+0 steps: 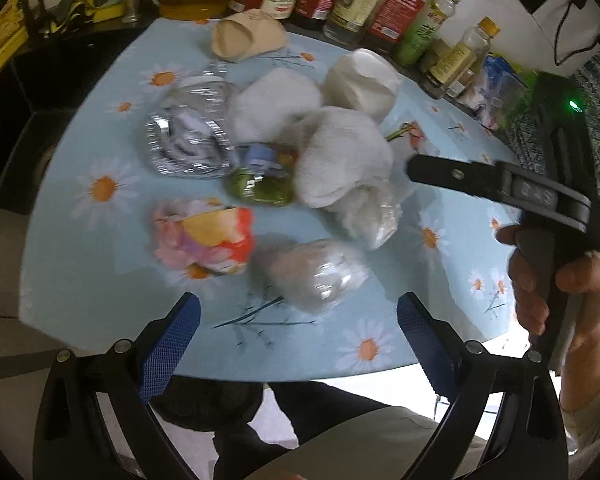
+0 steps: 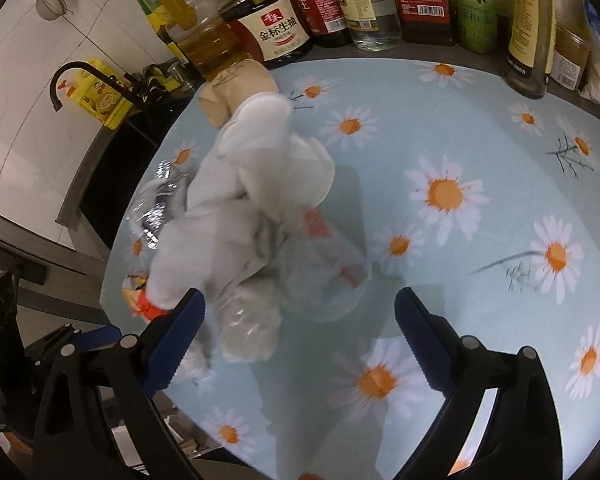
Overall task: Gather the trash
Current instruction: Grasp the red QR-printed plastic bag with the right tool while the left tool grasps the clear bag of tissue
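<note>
Trash lies heaped on a daisy-print tablecloth (image 1: pixel 80 264): crumpled white tissues (image 1: pixel 340 156), a foil tray (image 1: pixel 188 140), a colourful wrapper (image 1: pixel 204 236), a green wrapper (image 1: pixel 260 188), clear plastic (image 1: pixel 316 272) and a tan paper cup (image 1: pixel 248 36). My left gripper (image 1: pixel 298 336) hovers open over the near edge, just short of the clear plastic. In the right wrist view my right gripper (image 2: pixel 300 320) is open, with the tissues (image 2: pixel 244 200) and clear plastic (image 2: pixel 320 264) just ahead of its fingers. From the left wrist view the right gripper's finger (image 1: pixel 452 172) reaches toward the tissue pile.
Sauce and oil bottles (image 2: pixel 380 0) line the table's back edge. A black sink (image 2: pixel 112 152) with a faucet (image 2: pixel 80 76) sits to the left. A hand (image 1: pixel 556 280) grips the right tool. The tablecloth's right part (image 2: pixel 500 160) carries only printed flowers.
</note>
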The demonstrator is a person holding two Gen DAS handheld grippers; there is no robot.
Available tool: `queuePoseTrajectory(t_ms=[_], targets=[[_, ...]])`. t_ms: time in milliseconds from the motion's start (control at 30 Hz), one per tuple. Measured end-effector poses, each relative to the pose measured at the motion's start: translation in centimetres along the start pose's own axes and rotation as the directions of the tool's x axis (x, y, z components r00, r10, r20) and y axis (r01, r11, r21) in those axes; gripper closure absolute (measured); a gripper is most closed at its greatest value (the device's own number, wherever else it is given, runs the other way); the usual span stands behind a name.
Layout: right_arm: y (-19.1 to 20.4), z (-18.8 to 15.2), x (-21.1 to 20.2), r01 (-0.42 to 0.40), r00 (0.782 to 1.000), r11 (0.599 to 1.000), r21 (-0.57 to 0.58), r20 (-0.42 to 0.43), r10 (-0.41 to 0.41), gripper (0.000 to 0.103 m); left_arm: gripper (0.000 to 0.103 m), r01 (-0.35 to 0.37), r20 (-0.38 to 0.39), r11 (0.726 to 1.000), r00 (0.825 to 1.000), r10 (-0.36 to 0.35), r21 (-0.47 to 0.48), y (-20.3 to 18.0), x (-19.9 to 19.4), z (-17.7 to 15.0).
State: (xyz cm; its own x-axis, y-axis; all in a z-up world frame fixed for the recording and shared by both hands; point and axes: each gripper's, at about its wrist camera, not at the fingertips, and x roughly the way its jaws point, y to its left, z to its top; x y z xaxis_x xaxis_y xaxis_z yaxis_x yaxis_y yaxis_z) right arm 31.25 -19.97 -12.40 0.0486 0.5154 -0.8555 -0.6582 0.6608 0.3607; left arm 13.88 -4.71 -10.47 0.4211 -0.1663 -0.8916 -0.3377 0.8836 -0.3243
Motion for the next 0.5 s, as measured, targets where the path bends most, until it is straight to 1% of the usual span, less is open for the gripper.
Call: queuePoseTrajectory(t_ms=[33, 67, 133, 167, 233, 300, 333, 500], targets=[[-0.1, 0.2, 0.1, 0.004, 1.000, 1.000, -0.012, -0.006, -0.004, 0.016, 0.008, -0.004, 0.003, 1.000, 1.000, 0.004, 0.000, -0.2, 0.2, 0.2], [-0.2, 0.4, 0.4, 0.009, 1.000, 1.000, -0.023, -0.011, -0.009, 0.017, 0.008, -0.007, 0.005, 1.000, 1.000, 0.007, -0.002, -0.2, 0.3, 0.3], [-0.8, 0.7, 0.8, 0.009, 1.000, 0.999, -0.038, -0.026, -0.010, 0.017, 0.014, 0.001, 0.008, 1.000, 1.000, -0.001, -0.011, -0.4, 0.6, 0.6], [-0.9, 0.9, 1.0, 0.005, 0.999, 0.999, -0.038, -0.031, -0.006, 0.017, 0.018, 0.002, 0.007, 1.000, 1.000, -0.002, -0.017, -0.5, 0.9, 0.8], [-1.5, 1.3, 1.5, -0.007, 0.999, 0.999, -0.035, -0.046, 0.005, 0.019, 0.020, 0.000, -0.002, 1.000, 1.000, 0.000, -0.026, -0.7, 1.4, 1.0], [-1.9, 1.5, 1.9, -0.020, 0.998, 0.999, -0.041, -0.060, 0.018, 0.030, 0.027, 0.000, -0.011, 0.999, 1.000, -0.001, -0.033, -0.9, 1.9, 1.1], [-2.0, 1.6, 2.1, -0.024, 0.997, 0.999, -0.045, -0.069, 0.021, 0.032, 0.029, -0.007, -0.014, 0.999, 1.000, 0.006, -0.035, -1.1, 2.1, 1.1], [-2.4, 2.1, 2.8, -0.066, 0.994, 0.996, -0.064, -0.093, 0.060, 0.032, 0.040, -0.049, -0.024, 0.997, 0.999, 0.048, -0.060, -1.4, 3.0, 1.2]])
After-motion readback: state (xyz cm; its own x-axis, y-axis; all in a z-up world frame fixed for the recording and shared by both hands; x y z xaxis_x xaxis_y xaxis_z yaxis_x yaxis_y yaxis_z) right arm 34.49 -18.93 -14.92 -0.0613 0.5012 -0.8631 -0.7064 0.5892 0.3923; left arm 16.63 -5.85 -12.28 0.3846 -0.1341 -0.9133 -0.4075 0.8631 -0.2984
